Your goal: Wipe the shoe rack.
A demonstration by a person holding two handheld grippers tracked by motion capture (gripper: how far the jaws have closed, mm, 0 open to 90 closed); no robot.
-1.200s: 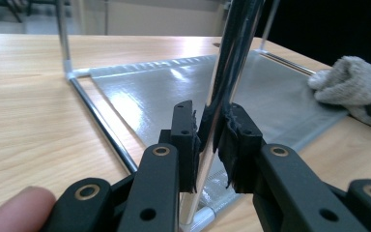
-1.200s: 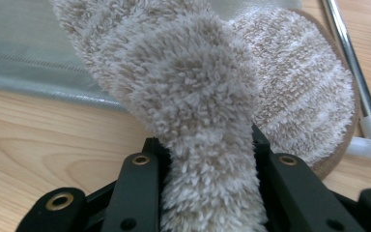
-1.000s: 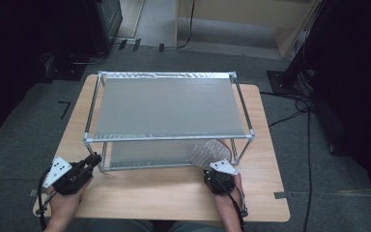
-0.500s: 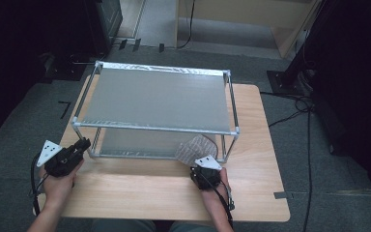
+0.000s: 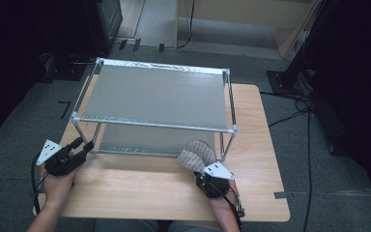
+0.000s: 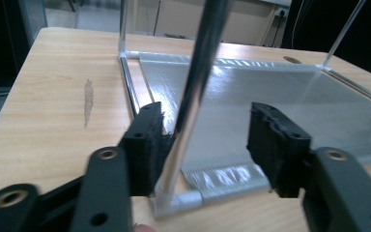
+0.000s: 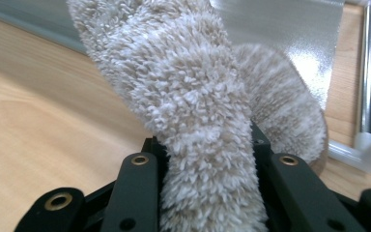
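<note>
Fluffy beige cloth [image 7: 198,106] sits pinched in your right gripper [image 5: 211,180], jaws closed on its bunched middle; it hangs at the near right corner of the metal rack [image 5: 157,96], just beside the rack's front right leg, above the wooden table [image 5: 140,186]. Your left gripper [image 5: 79,151] is at the rack's near left corner post [image 6: 193,92]. Its jaws have just been opening, now approx. half open w/ the post between them, one pad beside it, other well apart.
</note>
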